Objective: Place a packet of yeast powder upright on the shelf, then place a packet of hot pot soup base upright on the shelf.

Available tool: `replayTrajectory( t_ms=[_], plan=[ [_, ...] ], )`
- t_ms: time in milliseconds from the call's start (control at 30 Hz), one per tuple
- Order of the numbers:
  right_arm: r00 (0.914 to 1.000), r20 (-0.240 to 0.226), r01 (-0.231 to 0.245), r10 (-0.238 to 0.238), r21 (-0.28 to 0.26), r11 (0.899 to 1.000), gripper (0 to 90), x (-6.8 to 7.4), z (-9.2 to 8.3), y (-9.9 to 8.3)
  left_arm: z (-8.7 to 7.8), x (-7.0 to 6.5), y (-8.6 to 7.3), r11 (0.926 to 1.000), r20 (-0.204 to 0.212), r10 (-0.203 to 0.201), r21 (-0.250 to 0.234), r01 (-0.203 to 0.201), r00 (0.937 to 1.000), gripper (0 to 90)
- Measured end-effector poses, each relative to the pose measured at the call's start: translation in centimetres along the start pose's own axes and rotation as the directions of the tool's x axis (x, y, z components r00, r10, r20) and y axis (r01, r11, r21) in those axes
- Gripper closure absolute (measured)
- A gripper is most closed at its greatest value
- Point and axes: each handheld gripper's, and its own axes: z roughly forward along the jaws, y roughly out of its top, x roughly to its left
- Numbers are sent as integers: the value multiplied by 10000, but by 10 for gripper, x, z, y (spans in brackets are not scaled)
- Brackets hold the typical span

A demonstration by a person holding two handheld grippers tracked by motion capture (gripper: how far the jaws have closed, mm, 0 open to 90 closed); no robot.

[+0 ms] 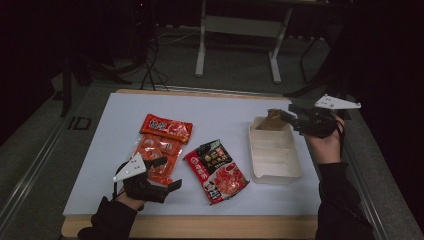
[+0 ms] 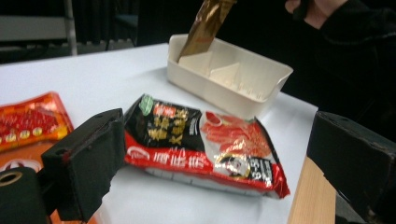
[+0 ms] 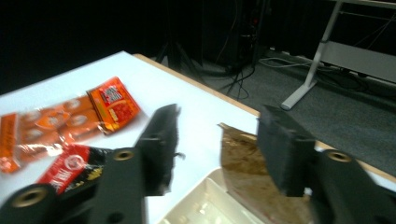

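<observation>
One brown packet [image 1: 272, 119] stands tilted in the far end compartment of one cream tray [image 1: 292, 172], its lower edge inside and its top leaning against the tray's far wall. In the right gripper view the packet sits just beyond and between the fingers [image 3: 161, 140], which stand apart with no pad on it; the right gripper [image 1: 295, 120] is open and the packet rests free. The tray has several compartments; the others hold nothing I can make out.

Three more packets lie flat on the white table [image 1: 220, 107]. A red-and-black one [image 1: 216, 170] lies just left of the tray. Farther left lies a clear orange pack [image 1: 156, 157], and one smaller orange packet [image 1: 166, 128] overlaps its far end.

The right hand [image 1: 327, 140] holds its gripper raised at the tray's far right corner, the fingers pointing left toward the packet, the grey plate on top. The left gripper [image 1: 167, 175] rests low at the table's near edge, touching or just above the near end of the clear orange pack. Its fingers [image 2: 88, 158] are spread wide and hold nothing; in the left gripper view the red-and-black packet lies ahead between them. Nothing stands between either gripper and the packets. Beyond the table, a metal frame [image 1: 240, 30] and cables lie on the dark floor.
</observation>
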Motion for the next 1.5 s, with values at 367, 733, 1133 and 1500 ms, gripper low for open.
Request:
replayTrajectory(
  t_ms=[367,733,1133,1500],
  plan=[
    [9976,147,-658,671,-733,9951,152,52,-21,-14,13,-9,11,9969,227,-257,744,240,9994,56],
    [9955,119,-918,938,-1162,9890,136,87,-40,-33,28,-9,21,9930,568,-201,1175,133,9982,62],
    [9977,-224,-666,646,-1067,9921,135,117,-54,-58,56,-12,34,9809,917,-17,1939,-162,9958,145],
    [9991,4,-421,424,-1212,9917,136,131,-66,-72,102,-16,47,9689,1303,288,2401,-598,9910,269]
  ],
)
